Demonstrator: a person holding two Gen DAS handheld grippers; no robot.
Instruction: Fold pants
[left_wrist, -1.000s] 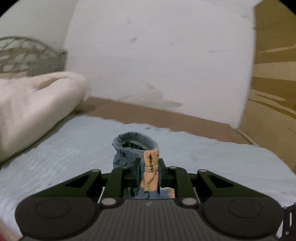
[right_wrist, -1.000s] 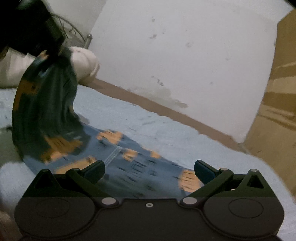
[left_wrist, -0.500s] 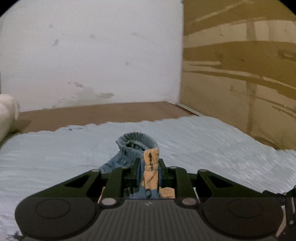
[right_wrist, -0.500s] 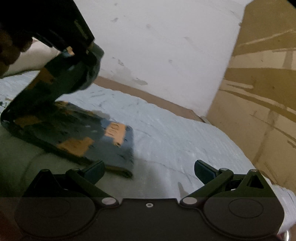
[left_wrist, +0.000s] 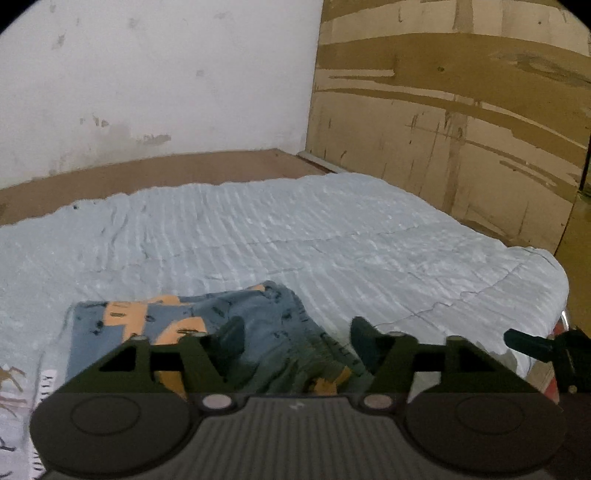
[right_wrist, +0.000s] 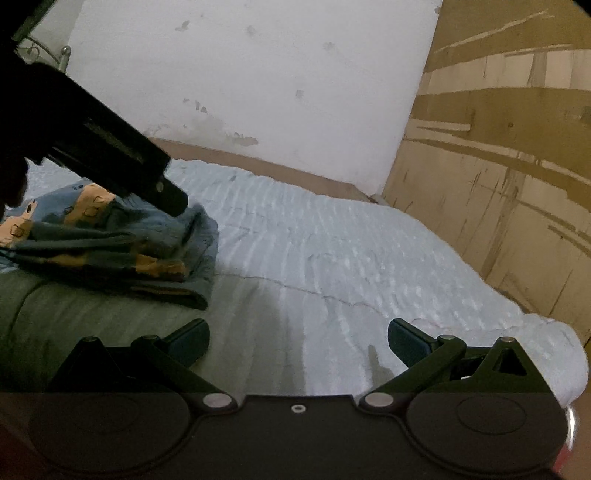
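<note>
Pants (left_wrist: 192, 325), blue with orange patches, lie folded in a stack on the pale blue quilt (left_wrist: 332, 240), toward its near edge. Left gripper (left_wrist: 297, 341) over the stack, jaws spread, nothing held. Right gripper (right_wrist: 297, 341) beside the stack over bare quilt, jaws spread wide, released.

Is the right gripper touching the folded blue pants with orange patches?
Apart. In the right wrist view the right gripper is open over bare pale blue bedspread; the folded blue pants with orange patches lie off to its left.
</note>
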